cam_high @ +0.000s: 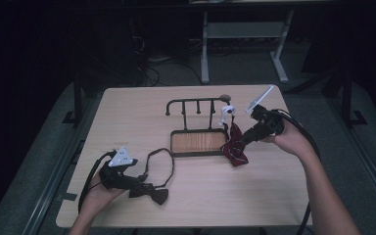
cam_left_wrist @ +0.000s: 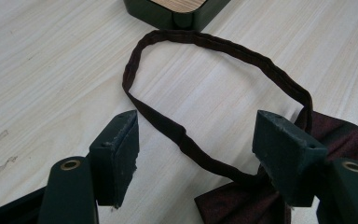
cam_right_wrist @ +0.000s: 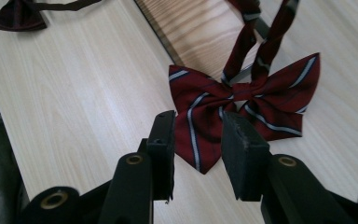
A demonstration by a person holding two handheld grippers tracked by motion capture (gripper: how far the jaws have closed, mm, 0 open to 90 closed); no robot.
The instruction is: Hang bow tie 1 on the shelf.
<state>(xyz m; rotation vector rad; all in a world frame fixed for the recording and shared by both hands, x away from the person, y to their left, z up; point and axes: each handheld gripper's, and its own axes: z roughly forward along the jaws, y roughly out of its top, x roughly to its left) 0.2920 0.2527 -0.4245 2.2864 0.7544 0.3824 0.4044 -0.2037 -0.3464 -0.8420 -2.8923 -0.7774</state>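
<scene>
Near the table's (cam_high: pixel 127 107) front left corner, the left gripper (cam_left_wrist: pixel 196 154) stands with jaws spread wide, straddling the strap (cam_left_wrist: pixel 214 46) of a dark brown bow tie (cam_high: pixel 152 192) lying flat, bare wood beyond it toward the left edge. At mid-table sits a dark rack (cam_high: pixel 196 105) on a wood-inlaid base tray (cam_high: pixel 197 142), nothing lying in it. Toward the right edge, the right gripper (cam_right_wrist: pixel 198 140) has jaws parted just above a maroon striped bow tie (cam_right_wrist: pixel 242 105), not pinching it. No writing is legible.
</scene>
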